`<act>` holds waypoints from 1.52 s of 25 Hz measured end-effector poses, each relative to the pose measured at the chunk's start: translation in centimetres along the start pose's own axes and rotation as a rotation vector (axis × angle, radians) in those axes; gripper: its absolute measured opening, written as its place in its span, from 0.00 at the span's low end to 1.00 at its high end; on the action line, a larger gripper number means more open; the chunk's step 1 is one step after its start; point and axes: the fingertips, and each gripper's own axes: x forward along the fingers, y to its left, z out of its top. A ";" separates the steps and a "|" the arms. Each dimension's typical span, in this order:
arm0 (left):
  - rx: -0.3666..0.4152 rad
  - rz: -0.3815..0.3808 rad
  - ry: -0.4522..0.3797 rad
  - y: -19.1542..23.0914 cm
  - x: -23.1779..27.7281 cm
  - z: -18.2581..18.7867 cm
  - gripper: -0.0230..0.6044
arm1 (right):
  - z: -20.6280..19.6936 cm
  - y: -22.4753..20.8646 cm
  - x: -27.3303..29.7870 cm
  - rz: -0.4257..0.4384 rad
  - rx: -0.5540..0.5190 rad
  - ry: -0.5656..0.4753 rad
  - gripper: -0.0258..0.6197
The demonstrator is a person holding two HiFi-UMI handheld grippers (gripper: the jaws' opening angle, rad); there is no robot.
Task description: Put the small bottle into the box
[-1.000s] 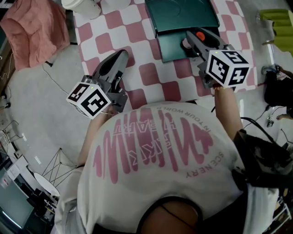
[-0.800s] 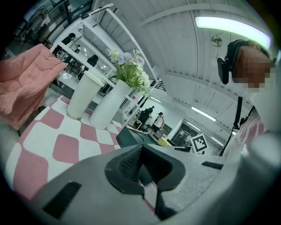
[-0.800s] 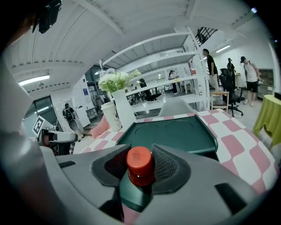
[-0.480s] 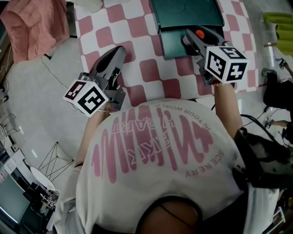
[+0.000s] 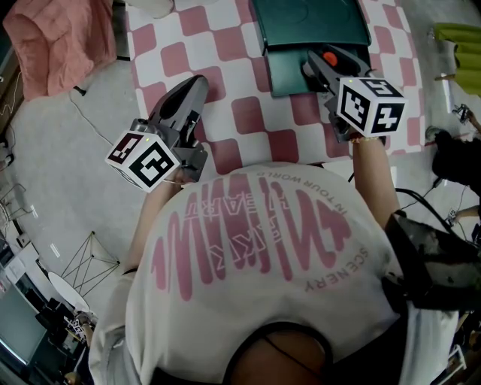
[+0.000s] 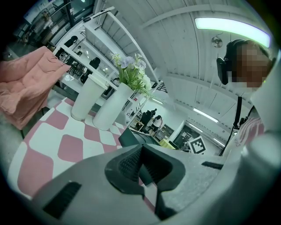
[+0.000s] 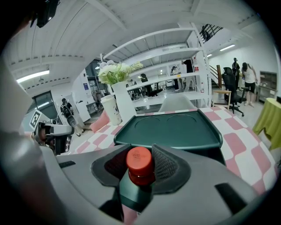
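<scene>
The small bottle (image 7: 140, 167) has a dark green body and a red cap (image 5: 328, 57). My right gripper (image 7: 141, 153) is shut on it, the pads pressing either side of its neck. In the head view the right gripper (image 5: 319, 63) holds the bottle over the front part of the dark green box (image 5: 285, 75), whose lid (image 5: 312, 22) lies open behind it. From the right gripper view the lid (image 7: 175, 129) spreads just beyond the cap. My left gripper (image 5: 197, 83) rests near the table's left edge, shut and empty (image 6: 141, 151).
A pink-and-white checkered cloth (image 5: 225, 60) covers the table. Two tall white vases (image 6: 112, 110), one with flowers, stand at the far left. A pink cloth (image 5: 60, 45) lies off the table's left side. Something yellow-green (image 5: 455, 37) sits at the right.
The right gripper with the bottle has sunk slightly over the box's front. The left gripper has kept its place.
</scene>
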 end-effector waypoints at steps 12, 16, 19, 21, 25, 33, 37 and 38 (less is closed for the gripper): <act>0.007 -0.006 0.008 -0.1 -0.1 0.1 0.05 | -0.5 -0.7 0.5 -0.044 -0.004 0.005 0.27; 0.011 -0.001 0.012 0.0 -0.7 0.0 0.05 | -0.8 -0.9 0.5 -0.061 -0.007 0.002 0.27; 0.014 0.000 0.012 -0.5 -1.1 0.4 0.05 | -0.4 -0.9 0.0 -0.074 -0.013 -0.002 0.27; 0.018 -0.003 0.011 -0.9 -1.1 0.8 0.05 | -0.1 -1.2 -0.3 -0.077 -0.011 -0.003 0.27; 0.024 -0.011 0.015 -0.8 -1.9 0.7 0.05 | -0.6 -1.1 -0.1 -0.081 0.025 -0.009 0.27; 0.037 -0.015 -0.004 -1.2 -4.4 2.1 0.05 | -0.7 0.7 -0.4 -0.113 -0.007 -0.007 0.27; 0.045 -0.015 -0.009 -1.3 -4.8 2.4 0.05 | -0.8 0.7 -0.2 -0.130 -0.003 -0.010 0.27; 0.046 -0.015 -0.012 -1.3 -5.0 2.5 0.05 | -0.8 0.7 -0.2 -0.134 0.002 -0.013 0.27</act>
